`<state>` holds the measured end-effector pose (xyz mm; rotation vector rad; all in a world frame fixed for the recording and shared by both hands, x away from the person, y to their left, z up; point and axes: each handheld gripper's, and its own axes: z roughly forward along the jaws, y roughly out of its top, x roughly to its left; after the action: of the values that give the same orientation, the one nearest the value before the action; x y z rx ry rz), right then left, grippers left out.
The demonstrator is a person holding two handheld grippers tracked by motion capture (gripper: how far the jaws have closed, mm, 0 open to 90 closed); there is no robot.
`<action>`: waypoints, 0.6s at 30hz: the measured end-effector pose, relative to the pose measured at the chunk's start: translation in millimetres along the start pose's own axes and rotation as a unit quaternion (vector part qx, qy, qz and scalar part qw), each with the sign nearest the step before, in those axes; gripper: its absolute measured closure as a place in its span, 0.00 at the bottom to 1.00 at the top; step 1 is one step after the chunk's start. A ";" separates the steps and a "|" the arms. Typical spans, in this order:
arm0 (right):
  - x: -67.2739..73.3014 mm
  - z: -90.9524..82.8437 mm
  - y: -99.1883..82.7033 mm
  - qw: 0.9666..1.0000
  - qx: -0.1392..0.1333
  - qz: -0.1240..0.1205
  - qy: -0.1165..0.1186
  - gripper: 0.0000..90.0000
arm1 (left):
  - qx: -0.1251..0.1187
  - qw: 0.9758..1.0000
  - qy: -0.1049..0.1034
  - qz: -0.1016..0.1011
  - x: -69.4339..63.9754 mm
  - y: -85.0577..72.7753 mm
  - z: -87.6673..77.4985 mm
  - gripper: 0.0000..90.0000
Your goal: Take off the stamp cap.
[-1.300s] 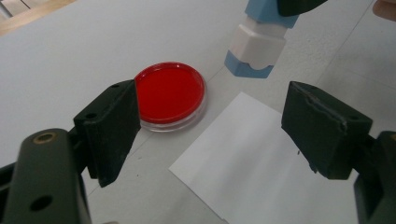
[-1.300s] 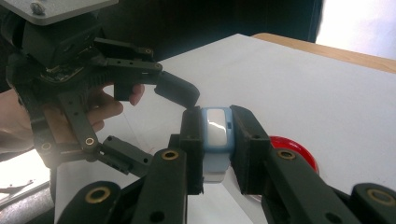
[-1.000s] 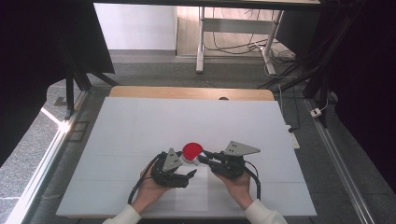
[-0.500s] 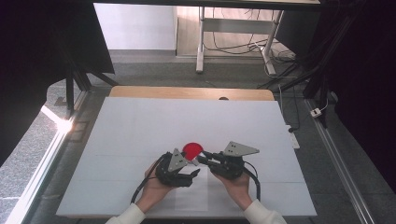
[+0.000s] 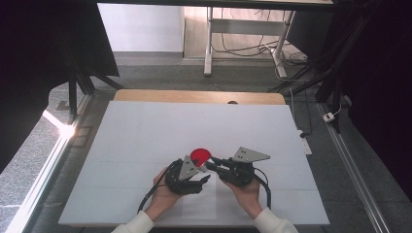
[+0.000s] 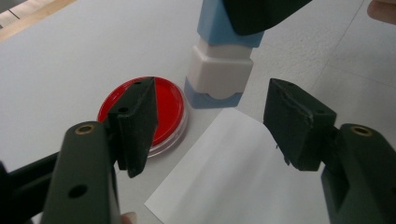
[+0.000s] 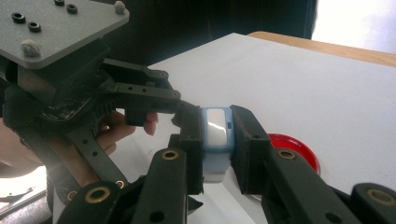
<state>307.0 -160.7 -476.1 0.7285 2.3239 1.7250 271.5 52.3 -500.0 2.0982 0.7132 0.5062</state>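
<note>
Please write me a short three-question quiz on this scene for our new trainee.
1. Which gripper holds the blue and white stamp?
2. True or false: the left gripper is clamped on the sheet of paper.
3. The red ink pad lies: A) on the paper, B) on the table beside the paper, C) between the right gripper's jaws.

Key:
1. The right gripper.
2. False; its jaws have just been closing, with nothing gripped.
3. B.

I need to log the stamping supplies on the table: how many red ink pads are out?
1: the red ink pad lies on the white table, beside the blue-and-white stamp and just beyond the sheet of paper.
</note>
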 end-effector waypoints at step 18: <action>-0.6 -0.2 -0.5 1.000 -0.002 0.004 0.002 0.83 | 0.002 1.000 0.013 0.020 -3.2 0.9 3.4 0.55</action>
<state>307.4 -161.3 -476.6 0.7349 2.3232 1.7351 271.3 47.7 -501.5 2.1159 0.6888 0.5561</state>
